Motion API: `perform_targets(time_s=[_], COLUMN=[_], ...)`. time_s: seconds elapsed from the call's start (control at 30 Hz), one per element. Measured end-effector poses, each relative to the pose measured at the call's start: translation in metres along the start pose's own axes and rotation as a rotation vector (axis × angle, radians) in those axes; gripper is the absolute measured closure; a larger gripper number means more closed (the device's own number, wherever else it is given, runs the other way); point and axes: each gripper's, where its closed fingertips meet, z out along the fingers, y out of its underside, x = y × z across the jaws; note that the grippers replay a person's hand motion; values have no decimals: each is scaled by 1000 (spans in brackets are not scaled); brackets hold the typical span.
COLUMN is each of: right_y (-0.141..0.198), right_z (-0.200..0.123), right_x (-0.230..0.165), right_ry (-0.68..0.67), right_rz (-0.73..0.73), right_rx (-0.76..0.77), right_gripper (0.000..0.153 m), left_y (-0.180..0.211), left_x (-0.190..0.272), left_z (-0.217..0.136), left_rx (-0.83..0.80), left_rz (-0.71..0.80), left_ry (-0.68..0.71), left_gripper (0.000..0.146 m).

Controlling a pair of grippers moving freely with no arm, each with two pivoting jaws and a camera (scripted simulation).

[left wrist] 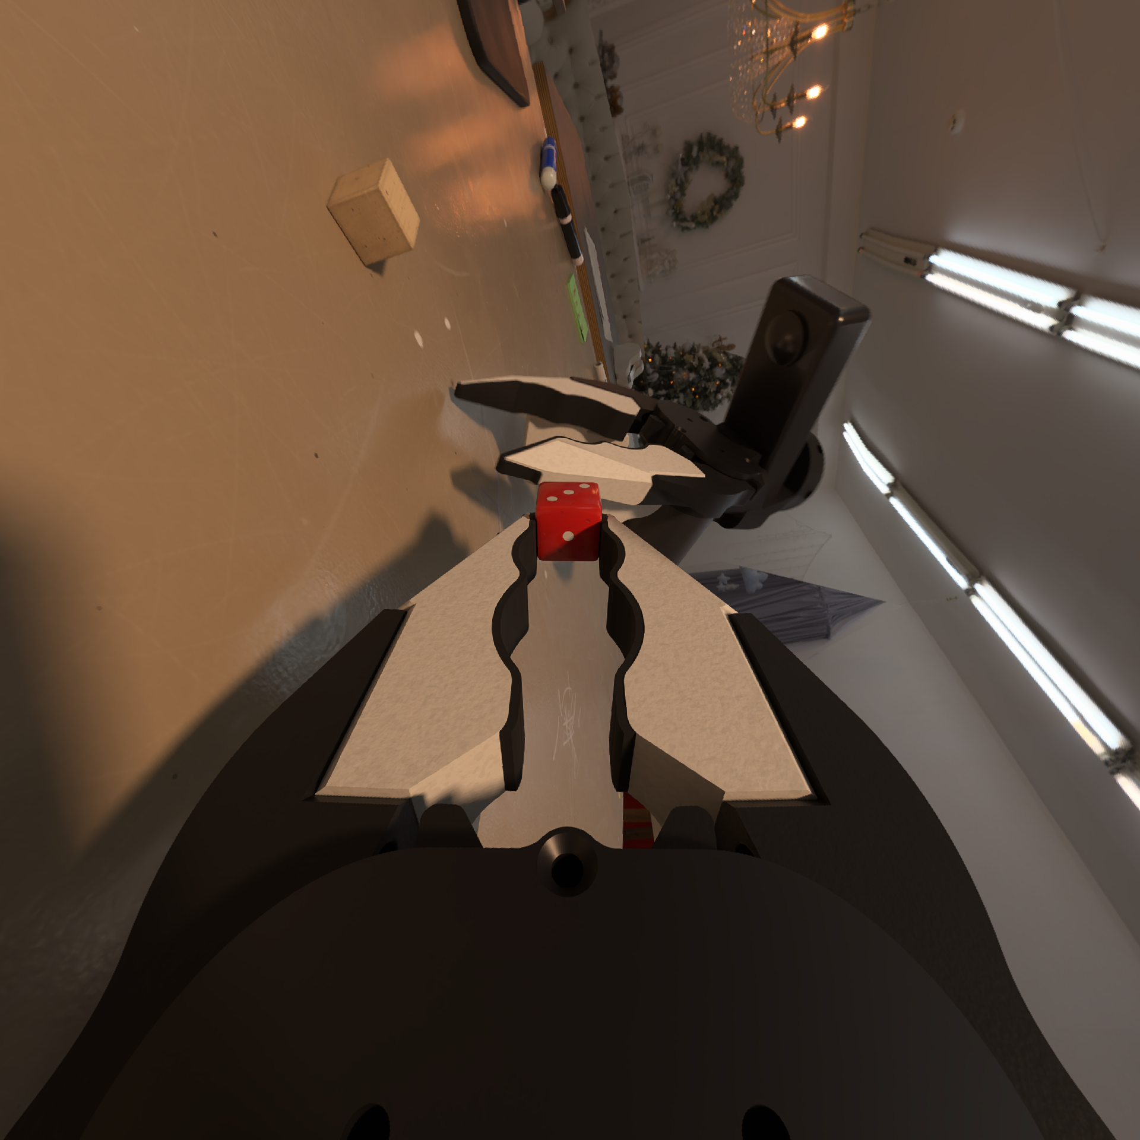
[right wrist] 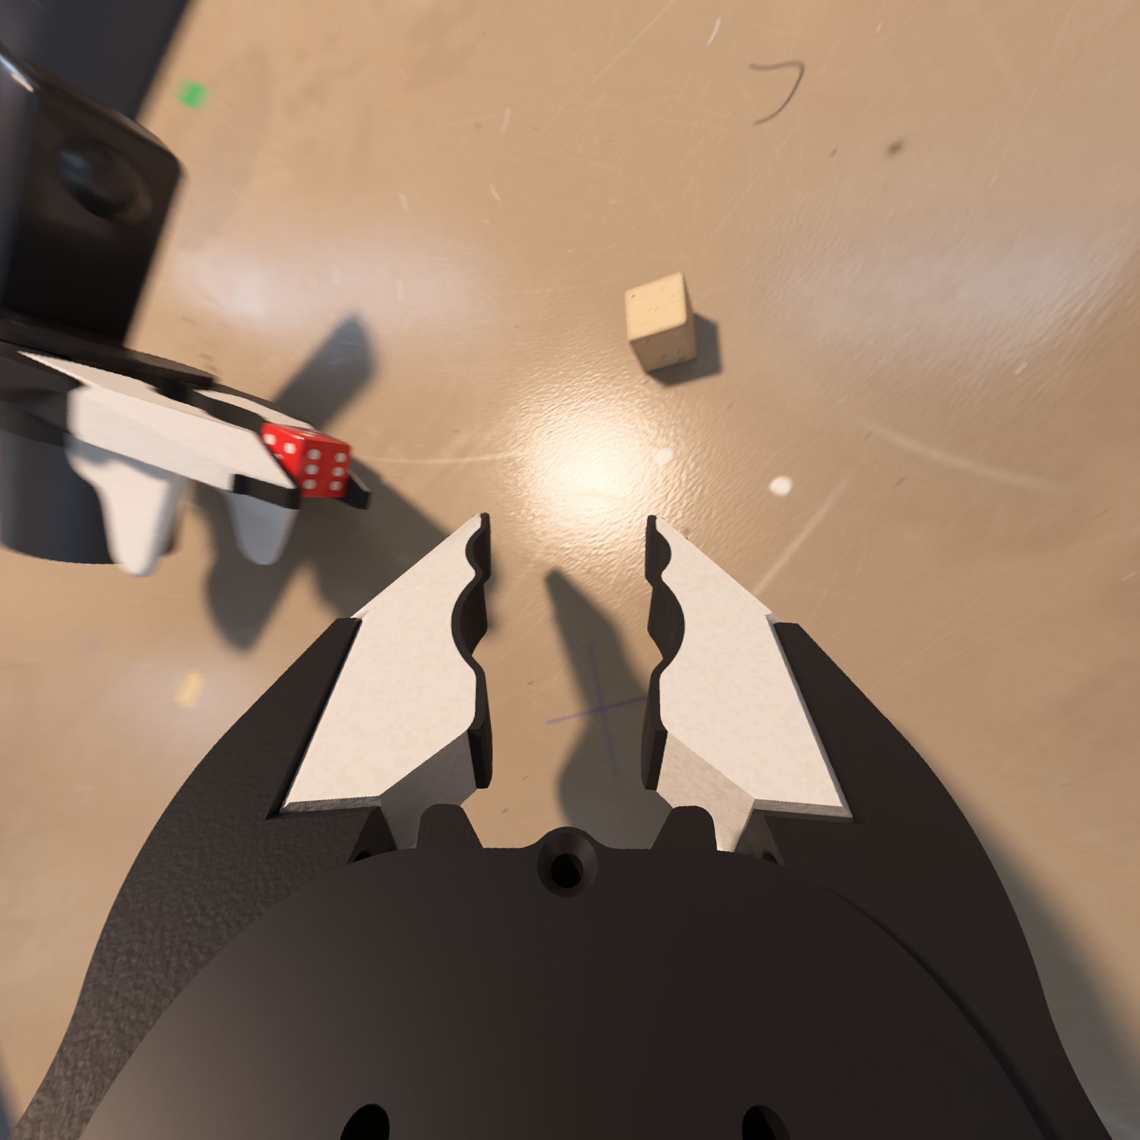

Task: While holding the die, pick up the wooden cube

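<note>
Red and shiny, the die (left wrist: 568, 522) has small white dots on its sides. In the left wrist view it sits right at the tips of the left gripper (left wrist: 568, 524), squeezed between the two white fingers (left wrist: 456, 648) and up off the brown table (left wrist: 185, 370). One face shows three dots and the face below shows two. In the right wrist view the same die (right wrist: 311, 464) is on the left side, still pinched by that gripper (right wrist: 308, 475), and a face with six dots can be seen. It sticks out past the finger ends.

Moving right in the right wrist view, the right gripper (right wrist: 567, 530) hangs over the table (right wrist: 863, 247) with a wide gap between its fingers (right wrist: 407, 666). Nothing is in that gap, only bare table and a dark shadow. In the left wrist view this gripper (left wrist: 487, 432) is just past the die, with its fingers spread apart.

Farther right and ahead of the loose gripper sits the wooden cube (right wrist: 660, 321). It is pale tan with tiny dark specks and all its sides look the same length, so no side is the long one. It rests flat on the table, turned a little so one corner points toward the gripper. It is well apart from both grippers. In the left wrist view the cube (left wrist: 373, 213) lies alone on the table, up and to the left of the die.

Two markers (left wrist: 561, 203) and a green thing (left wrist: 577, 306) lie at the table's far edge.
</note>
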Motion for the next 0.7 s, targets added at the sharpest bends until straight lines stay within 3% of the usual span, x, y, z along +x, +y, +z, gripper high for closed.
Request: perform_targets(time_s=[0.13, 0.23, 0.43, 0.53, 0.7], right_y=[-12, -31, -66, -76, -99], right_z=[12, 16, 17, 35, 77], right_x=[5, -4, -1, -14, -36], right_ry=[140, 106, 122, 20, 13], right_rz=[-159, -177, -242, -200, -280], right_rx=[-49, 9, 51, 19, -48], right_gripper=[87, 81, 86, 90, 84], left_y=[-12, -29, -62, -82, -109], left_x=[-1, 1, -4, -6, -8], left_z=[-7, -20, -51, -74, -113], left_rx=[67, 143, 276, 367, 486], left_rz=[-19, -27, -6, 22, 102], left_ry=[-5, 5, -55, -100, -209], left_gripper=[127, 127, 127, 127, 127])
